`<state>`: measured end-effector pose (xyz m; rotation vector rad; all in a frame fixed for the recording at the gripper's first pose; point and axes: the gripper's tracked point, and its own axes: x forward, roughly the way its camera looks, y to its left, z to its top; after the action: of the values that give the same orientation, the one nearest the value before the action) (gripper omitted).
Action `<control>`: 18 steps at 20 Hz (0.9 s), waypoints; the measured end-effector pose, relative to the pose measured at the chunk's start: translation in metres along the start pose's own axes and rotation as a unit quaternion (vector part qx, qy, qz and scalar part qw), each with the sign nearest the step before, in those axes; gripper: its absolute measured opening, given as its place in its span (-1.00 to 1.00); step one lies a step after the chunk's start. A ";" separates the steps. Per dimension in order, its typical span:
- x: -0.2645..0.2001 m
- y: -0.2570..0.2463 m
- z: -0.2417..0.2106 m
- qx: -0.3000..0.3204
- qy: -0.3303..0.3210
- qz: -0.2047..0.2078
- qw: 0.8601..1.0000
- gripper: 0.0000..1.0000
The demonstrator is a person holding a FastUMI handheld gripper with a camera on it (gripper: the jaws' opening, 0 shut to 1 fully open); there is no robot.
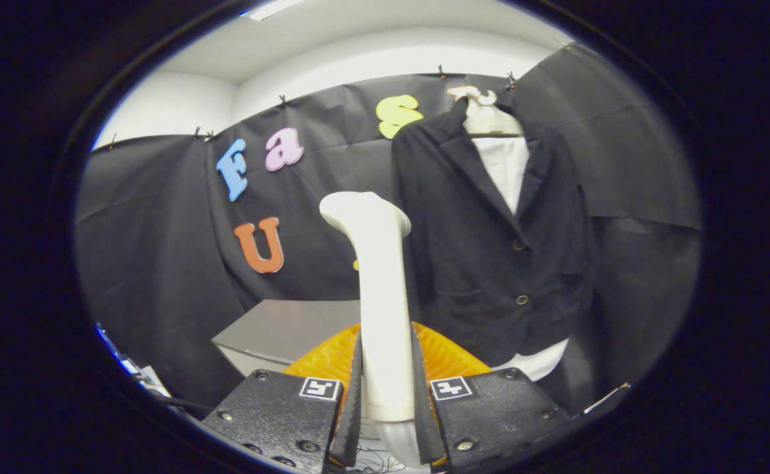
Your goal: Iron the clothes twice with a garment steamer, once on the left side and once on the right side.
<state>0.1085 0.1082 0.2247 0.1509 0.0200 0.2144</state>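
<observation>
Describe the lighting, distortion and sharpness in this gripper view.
Gripper view: even, soft light; fisheye bends the booth wall; dark jacket loses detail; pale steamer, held in the claw, is bright but not glaring; nothing blurred.

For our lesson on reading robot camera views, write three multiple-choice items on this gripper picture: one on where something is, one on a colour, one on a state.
1. Where is the white plastic garment steamer?
A. Lying on the grey box
B. Upright between the gripper's fingers
C. Hanging from the hanger

2. What colour is the buttoned jacket?
A. Black
B. Red
C. Yellow

3. What state is the gripper in?
A. Wide open, holding nothing
B. Shut on the jacket's sleeve
C. Shut on the steamer's handle

Key: 1 B, the steamer stands upright with a finger on each side of it. 2 A, the jacket is black over a white shirt, on a pale hanger beyond the fingers. 3 C, both fingers press on the handle.
</observation>
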 end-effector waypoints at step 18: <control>0.035 -0.118 0.131 -0.017 -0.104 -0.069 0.992 -0.26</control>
<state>0.1724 -0.0176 0.3362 0.1357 -0.1804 0.0604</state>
